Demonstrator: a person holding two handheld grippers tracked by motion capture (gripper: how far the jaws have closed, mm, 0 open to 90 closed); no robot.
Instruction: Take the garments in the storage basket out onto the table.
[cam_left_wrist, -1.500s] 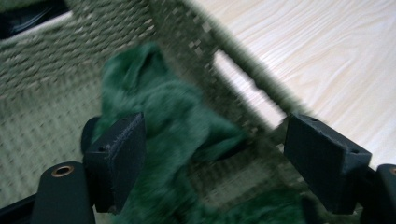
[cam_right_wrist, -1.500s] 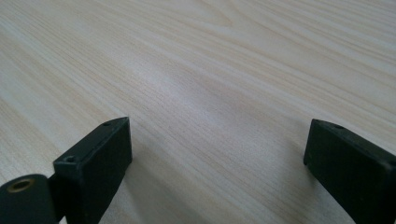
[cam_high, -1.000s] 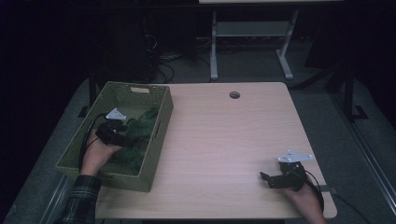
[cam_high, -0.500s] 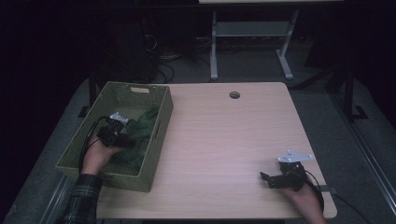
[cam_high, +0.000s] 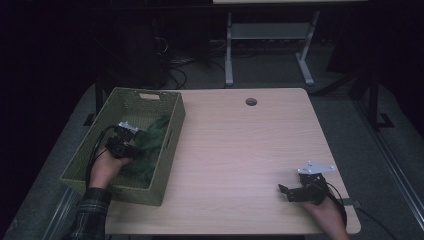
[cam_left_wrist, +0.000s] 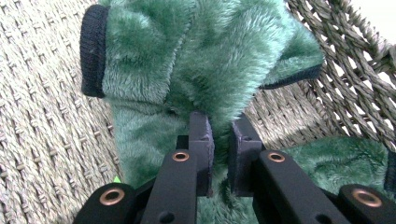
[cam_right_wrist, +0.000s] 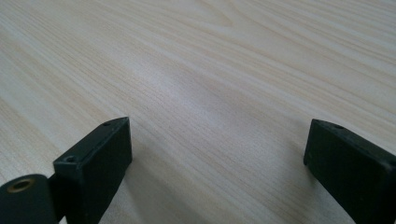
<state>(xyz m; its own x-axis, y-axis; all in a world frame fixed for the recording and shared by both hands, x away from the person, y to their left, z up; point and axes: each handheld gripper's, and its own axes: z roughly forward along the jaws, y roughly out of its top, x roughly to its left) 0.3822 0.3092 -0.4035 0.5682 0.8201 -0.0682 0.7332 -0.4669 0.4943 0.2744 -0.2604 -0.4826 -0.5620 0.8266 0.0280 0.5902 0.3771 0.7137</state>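
A fluffy green garment (cam_high: 152, 137) with dark ribbed cuffs lies inside the woven basket (cam_high: 150, 98) at the table's left. My left gripper (cam_high: 134, 141) reaches into the basket. Its jaws have just been closing, and in the left gripper view a fold of the green garment (cam_left_wrist: 196, 74) is pinched between the pads of the left gripper (cam_left_wrist: 219, 140). My right gripper (cam_high: 286, 192) rests near the table's front right corner, held by a hand. In the right gripper view its fingers (cam_right_wrist: 98, 158) stand wide apart over bare wood with nothing between them.
The wooden table (cam_high: 245, 150) has a round cable hole (cam_high: 251, 102) near its far edge. Beyond the table stands a white metal frame (cam_high: 265, 35) on a dark floor. Woven basket walls (cam_left_wrist: 42, 116) surround the garment closely.
The left gripper's jaws have closed onto the green garment in the basket. The right gripper has stayed where it was.
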